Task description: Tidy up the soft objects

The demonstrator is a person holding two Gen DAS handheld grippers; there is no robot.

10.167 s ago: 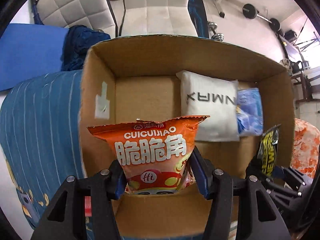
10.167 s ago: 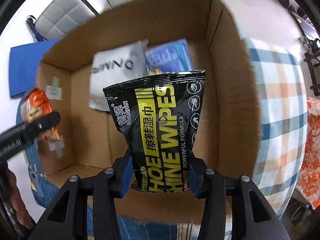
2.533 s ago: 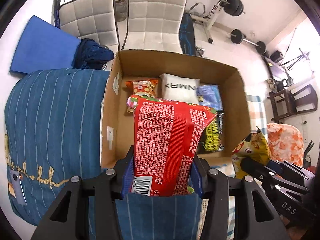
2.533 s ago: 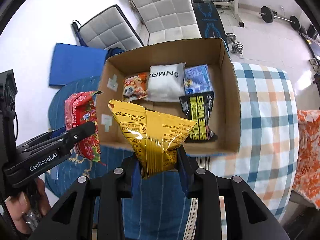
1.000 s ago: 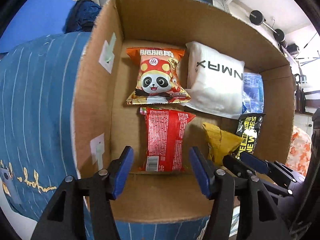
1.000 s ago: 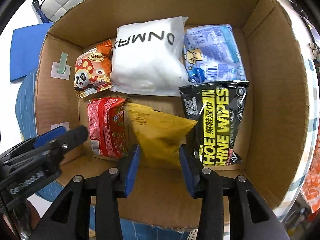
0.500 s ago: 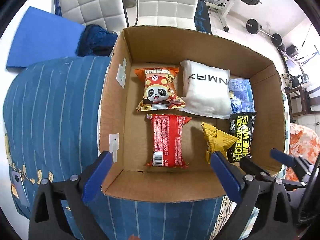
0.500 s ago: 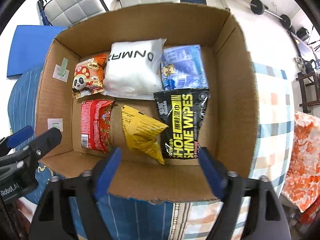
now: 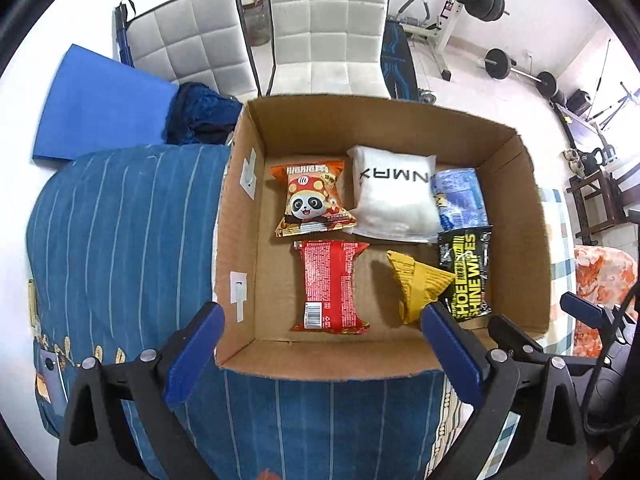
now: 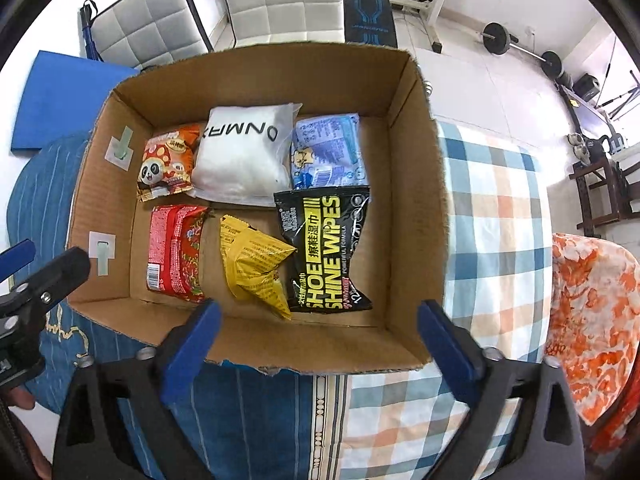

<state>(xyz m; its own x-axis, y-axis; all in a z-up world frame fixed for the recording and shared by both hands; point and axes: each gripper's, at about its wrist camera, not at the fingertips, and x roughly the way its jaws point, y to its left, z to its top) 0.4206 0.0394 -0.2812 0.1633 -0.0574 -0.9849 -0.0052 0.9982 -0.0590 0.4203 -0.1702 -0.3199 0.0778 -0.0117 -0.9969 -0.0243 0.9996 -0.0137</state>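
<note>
An open cardboard box [image 9: 256, 208] [image 10: 416, 184] holds several soft packs. At the back lie an orange panda snack bag [image 9: 312, 198] [image 10: 168, 164], a white pouch [image 9: 394, 196] [image 10: 244, 152] and a blue pack [image 9: 460, 196] [image 10: 328, 152]. In front lie a red packet [image 9: 330, 284] [image 10: 176, 248], a yellow bag [image 9: 418, 284] [image 10: 256, 264] and black shoe-shine wipes [image 9: 466, 276] [image 10: 326, 248]. My left gripper [image 9: 320, 344] is open and empty above the box's near edge. My right gripper [image 10: 318, 330] is open and empty above the near wall.
The box sits on a blue striped cover [image 9: 120, 240] beside a checked cloth [image 10: 496, 216]. An orange patterned cloth [image 10: 592, 304] lies at the right. Two white chairs [image 9: 328, 28], a blue mat [image 9: 96, 108] and gym weights [image 9: 516, 68] stand beyond.
Both grippers let go of the red packet and the yellow bag inside the box, opened wide and pulled back and up from it.
</note>
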